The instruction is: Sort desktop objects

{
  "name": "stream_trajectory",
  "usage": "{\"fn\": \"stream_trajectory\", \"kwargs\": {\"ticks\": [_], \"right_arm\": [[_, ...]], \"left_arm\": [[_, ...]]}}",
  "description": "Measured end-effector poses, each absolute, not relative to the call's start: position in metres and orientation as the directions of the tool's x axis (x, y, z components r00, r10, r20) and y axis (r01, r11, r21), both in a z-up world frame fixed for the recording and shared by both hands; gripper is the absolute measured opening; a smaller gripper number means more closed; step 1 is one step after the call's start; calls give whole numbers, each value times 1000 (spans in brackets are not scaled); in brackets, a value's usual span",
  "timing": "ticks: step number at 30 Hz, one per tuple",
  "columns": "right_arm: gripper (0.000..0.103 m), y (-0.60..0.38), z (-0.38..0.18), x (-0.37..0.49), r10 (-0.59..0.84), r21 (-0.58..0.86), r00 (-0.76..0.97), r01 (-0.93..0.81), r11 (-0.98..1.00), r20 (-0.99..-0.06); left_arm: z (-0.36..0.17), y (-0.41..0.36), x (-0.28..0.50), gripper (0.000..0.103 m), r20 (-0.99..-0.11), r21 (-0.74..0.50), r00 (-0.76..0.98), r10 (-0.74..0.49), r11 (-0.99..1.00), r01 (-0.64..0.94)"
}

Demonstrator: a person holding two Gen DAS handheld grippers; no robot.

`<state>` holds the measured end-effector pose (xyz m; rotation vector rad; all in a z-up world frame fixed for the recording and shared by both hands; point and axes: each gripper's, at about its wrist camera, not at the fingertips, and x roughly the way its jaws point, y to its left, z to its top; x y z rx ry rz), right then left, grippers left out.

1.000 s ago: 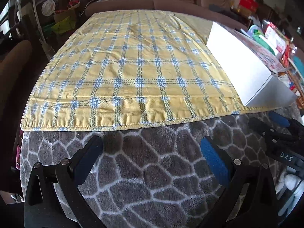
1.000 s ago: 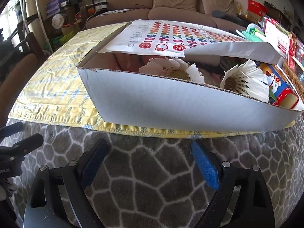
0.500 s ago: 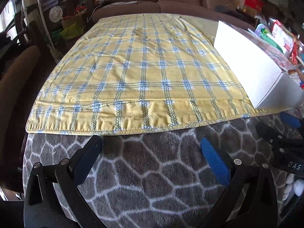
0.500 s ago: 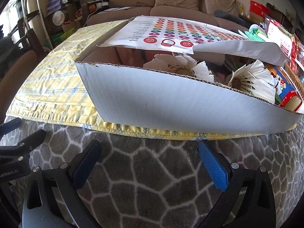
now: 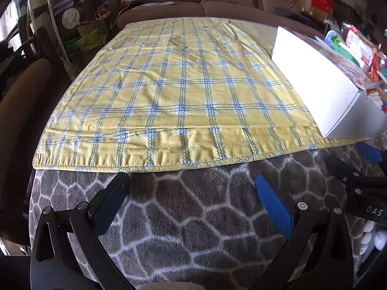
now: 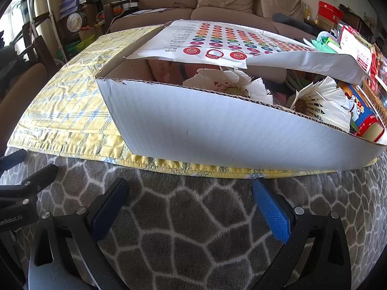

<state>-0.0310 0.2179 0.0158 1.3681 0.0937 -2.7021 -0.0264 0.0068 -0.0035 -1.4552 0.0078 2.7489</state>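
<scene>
A white cardboard box (image 6: 217, 125) stands on a yellow plaid cloth (image 5: 181, 91) at the table's right side. Inside it I see white feather shuttlecocks (image 6: 319, 101), a colourful tin (image 6: 362, 116) and other items half hidden under a sticker sheet (image 6: 225, 41) lying over the top. My right gripper (image 6: 191, 198) is open over the grey patterned blanket (image 6: 193, 229), just short of the box's near wall, holding nothing. My left gripper (image 5: 192, 193) is open too, over the same blanket (image 5: 193, 217), facing the bare cloth; the box (image 5: 321, 79) is at its right.
A brown sofa (image 6: 217, 2) with cushions runs along the far side. Shelves and clutter (image 5: 79, 24) fill the far left, a brown chair (image 5: 19, 111) stands left of the table. Packets and red boxes (image 6: 355, 46) crowd the right edge. The right gripper (image 5: 362, 181) shows beside my left.
Both grippers have drawn back and risen slightly, so the cloth and box sit a little farther off. Both stay open and empty.
</scene>
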Motion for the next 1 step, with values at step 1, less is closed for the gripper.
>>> {"fn": "stream_trajectory", "kwargs": {"ticks": [1], "right_arm": [[103,218,16,-31,-72,-4,-587,127,-992,-806]], "left_arm": [[-3,7,-26,103,-827,-11,-562,26,-999,-30]]}}
